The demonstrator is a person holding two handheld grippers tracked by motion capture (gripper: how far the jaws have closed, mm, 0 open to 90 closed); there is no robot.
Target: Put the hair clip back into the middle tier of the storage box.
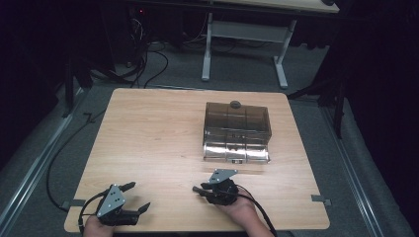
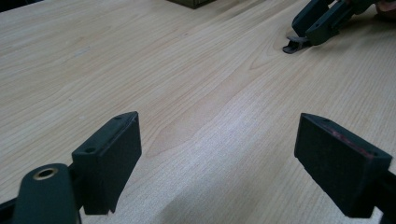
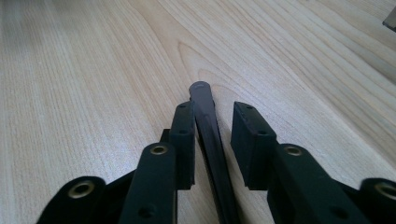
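A slim dark stick (image 3: 201, 93) with a rounded tip lies along the wooden table (image 1: 148, 133), between the jaws of my right gripper (image 3: 213, 112). It rests against the left pad (image 3: 183, 135), and a narrow gap shows before the other pad, so the jaws are open. In the high view the right gripper (image 1: 201, 191) is low at the table's front centre and points left. In the left gripper view the stick's tip (image 2: 292, 45) pokes out on the wood. My left gripper (image 1: 138, 196) sits at the front left corner, jaws wide open over bare wood (image 2: 217, 158).
A smoky translucent box (image 1: 237, 129) with a knob on its lid and a shiny front stands right of the table's middle, beyond the right gripper. A desk frame and cables stand on the floor behind the table. Bare wood spreads across the left half.
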